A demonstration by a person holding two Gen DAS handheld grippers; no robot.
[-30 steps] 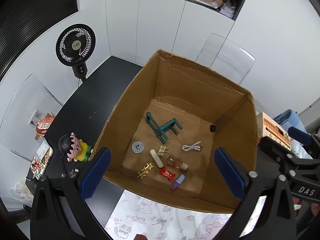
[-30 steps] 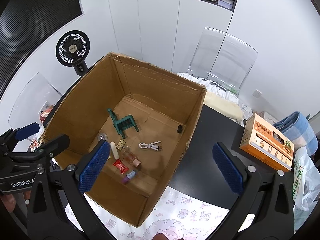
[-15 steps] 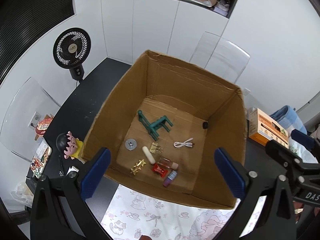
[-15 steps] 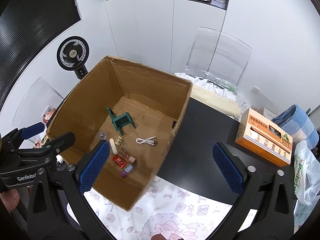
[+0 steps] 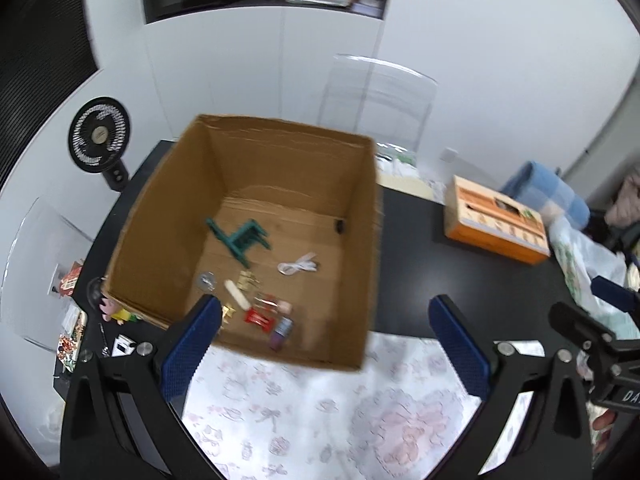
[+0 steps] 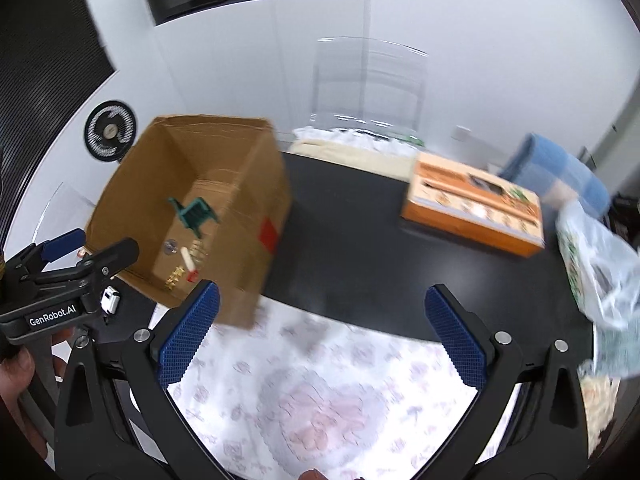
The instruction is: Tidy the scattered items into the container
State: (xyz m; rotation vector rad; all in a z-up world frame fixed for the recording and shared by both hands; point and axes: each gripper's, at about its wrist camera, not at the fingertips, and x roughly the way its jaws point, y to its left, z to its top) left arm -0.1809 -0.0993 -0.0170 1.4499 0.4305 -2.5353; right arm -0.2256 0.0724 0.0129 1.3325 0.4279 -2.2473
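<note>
Left wrist view: the left tool (image 5: 325, 340) is held wide apart and empty above a flower-printed mat (image 5: 332, 412) on the black surface (image 5: 416, 264). An open cardboard box (image 5: 168, 216) stands on the surface, its near edge on the mat. On its floor a green toy chair (image 5: 240, 238) lies tipped over, with a white cable (image 5: 298, 266) to its right. Nearer the front wall are seen a metal disc (image 5: 207, 280), a gold clip (image 5: 247, 280), a white stick (image 5: 236, 295), a red packet (image 5: 258, 318) and a small purple bottle (image 5: 280, 330), close together. A doll (image 5: 110, 308) lies just outside the box's left wall. An orange carton (image 5: 496, 224) rests well to the right, and a fan (image 5: 99, 136) stands behind at left. The right tool (image 5: 600, 336) is partly seen at the right edge.

Right wrist view: the right tool (image 6: 322, 338) is also spread wide and empty over the mat (image 6: 320, 392). The box (image 6: 256, 240) is seen at left, the chair (image 6: 194, 214) inside it. The left tool (image 6: 68, 256) is gripped by a hand (image 6: 20, 364) at the left edge. The carton (image 6: 472, 204) lies far right, with a plastic bag (image 6: 596, 264) beside it. The picture is blurred.
</note>
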